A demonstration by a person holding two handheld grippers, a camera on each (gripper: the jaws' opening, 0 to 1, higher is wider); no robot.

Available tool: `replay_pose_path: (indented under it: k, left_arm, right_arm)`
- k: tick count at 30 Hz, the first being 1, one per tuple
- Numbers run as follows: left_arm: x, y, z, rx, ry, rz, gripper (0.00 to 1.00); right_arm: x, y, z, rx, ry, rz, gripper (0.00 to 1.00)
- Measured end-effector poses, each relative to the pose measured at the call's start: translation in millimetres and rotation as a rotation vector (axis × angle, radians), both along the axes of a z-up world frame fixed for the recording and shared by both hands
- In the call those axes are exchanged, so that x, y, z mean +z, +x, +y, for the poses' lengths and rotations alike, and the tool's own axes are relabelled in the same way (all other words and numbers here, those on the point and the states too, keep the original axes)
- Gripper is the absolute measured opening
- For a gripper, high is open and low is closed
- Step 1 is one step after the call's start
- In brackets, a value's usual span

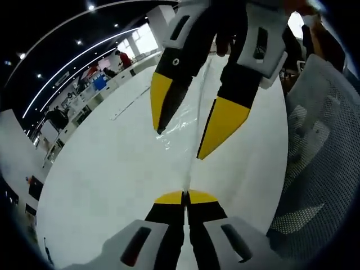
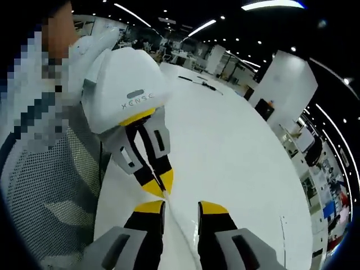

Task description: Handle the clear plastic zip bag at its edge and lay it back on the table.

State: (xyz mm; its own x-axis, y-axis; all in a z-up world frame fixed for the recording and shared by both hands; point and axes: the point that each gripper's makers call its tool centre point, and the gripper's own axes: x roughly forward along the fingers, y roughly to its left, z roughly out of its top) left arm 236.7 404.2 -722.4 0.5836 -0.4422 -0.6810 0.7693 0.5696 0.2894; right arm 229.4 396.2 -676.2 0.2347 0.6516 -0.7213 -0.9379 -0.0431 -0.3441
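Left gripper view looks along the left gripper, whose yellow-tipped jaws are pressed together on the near edge of the clear plastic zip bag. From that pinch the bag runs away from the camera as a thin, glinting sheet, seen almost edge-on, lifted above the white table. At its far end the right gripper reaches in from the top of the view. Its jaws stand apart with the bag's edge passing between them, not yet clamped.

Right gripper view shows the same meeting from the other side. The right gripper has a clear gap between its two jaws, and the film rises through that gap. Just beyond, the left gripper holds the bag's edge with its tips closed. A mesh chair back sits to the left, and the wide tabletop stretches away to the right.

The bag appears to be held by the left gripper alone. To do this step well, the right jaws should probably close squarely on the edge rather than on loose film. Both grippers can then keep the sheet lightly taut and lower it flat, since slack plastic may fold or slip out.
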Motion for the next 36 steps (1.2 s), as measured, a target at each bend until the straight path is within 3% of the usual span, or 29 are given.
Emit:
replay_pose_path:
  k: [12, 15, 36]
  left_arm:
    - [1.2, -2.3, -1, -0.027, 0.002, -0.001, 0.00]
    - [2.6, -2.5, -2, -0.035, -0.001, -0.004, 0.00]
    - [8.2, -9.5, -6, -0.069, 0.007, 0.013, 0.00]
  right_arm:
    - [-18.1, -14, 8, 0.131, -0.101, -0.035, 0.07]
    - [-19.2, -13, 9, 0.142, -0.107, -0.044, 0.03]
    - [-34.2, -13, 8, 0.175, -0.135, -0.041, 0.00]
